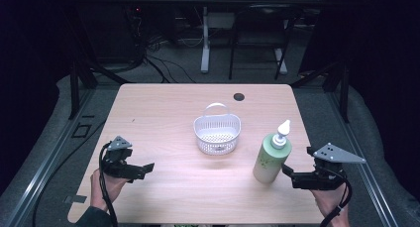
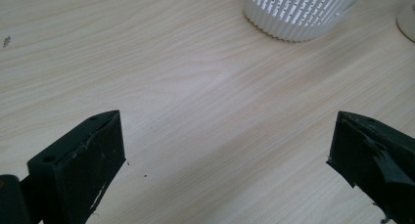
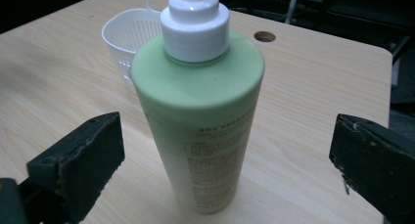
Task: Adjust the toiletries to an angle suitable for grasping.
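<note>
A light green pump bottle [image 1: 271,158] [image 3: 203,121] with a white cap stands upright on the right part of the wooden table [image 1: 163,108]. My right gripper [image 1: 289,173] [image 3: 227,170] is open just right of the bottle, its jaws wide apart and the bottle standing a short way ahead of them, untouched. A white slotted basket [image 1: 217,133] [image 2: 298,11] [image 3: 128,38] with a thin handle sits at the table's middle. My left gripper [image 1: 146,168] [image 2: 225,165] hovers open over bare wood at the front left, pointing toward the basket.
A round cable hole [image 1: 239,96] [image 3: 265,36] lies near the table's far edge. Beyond the table stand desk legs and loose cables on a grey floor. Bare wood lies between the left gripper and the basket.
</note>
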A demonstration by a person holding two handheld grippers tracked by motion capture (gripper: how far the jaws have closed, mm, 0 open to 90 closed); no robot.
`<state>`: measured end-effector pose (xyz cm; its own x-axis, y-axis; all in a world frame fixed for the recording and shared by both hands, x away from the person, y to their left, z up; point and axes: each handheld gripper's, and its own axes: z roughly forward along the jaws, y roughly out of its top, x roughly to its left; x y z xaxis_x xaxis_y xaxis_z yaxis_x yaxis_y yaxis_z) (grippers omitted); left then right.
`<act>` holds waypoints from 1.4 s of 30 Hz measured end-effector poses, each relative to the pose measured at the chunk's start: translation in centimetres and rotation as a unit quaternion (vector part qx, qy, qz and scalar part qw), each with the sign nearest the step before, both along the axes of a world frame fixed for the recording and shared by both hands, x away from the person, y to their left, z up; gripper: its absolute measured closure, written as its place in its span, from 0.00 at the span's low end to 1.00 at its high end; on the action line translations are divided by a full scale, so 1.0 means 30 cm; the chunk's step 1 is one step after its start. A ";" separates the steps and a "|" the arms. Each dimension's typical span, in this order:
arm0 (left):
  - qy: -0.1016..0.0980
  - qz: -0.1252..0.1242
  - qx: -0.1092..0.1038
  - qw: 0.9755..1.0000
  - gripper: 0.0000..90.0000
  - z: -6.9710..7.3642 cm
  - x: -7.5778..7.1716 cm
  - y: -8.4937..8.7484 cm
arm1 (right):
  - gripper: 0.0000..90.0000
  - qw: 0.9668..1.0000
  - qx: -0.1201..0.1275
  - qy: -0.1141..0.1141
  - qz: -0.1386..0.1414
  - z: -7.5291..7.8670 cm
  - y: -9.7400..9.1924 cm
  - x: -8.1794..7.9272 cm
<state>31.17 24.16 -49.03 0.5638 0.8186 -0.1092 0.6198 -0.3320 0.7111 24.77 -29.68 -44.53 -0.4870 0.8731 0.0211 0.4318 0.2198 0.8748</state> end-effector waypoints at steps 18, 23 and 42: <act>0.000 -0.010 0.005 1.000 0.00 -0.001 0.004 -0.011 | 0.00 0.999 0.017 -0.024 0.035 0.044 0.021 0.065; -0.002 -0.010 0.004 1.000 0.00 -0.001 0.004 -0.012 | 0.00 0.998 0.023 -0.027 0.045 0.055 0.032 0.092; -0.004 -0.012 0.006 1.000 0.00 -0.002 0.005 -0.015 | 0.01 0.997 0.042 -0.038 0.059 0.075 0.056 0.148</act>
<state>31.32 23.73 -49.08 0.5846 0.8057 -0.0954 0.6055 -0.3551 0.7122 29.20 -28.01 -42.27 -0.5894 0.8063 0.0506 0.3394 0.1903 0.9212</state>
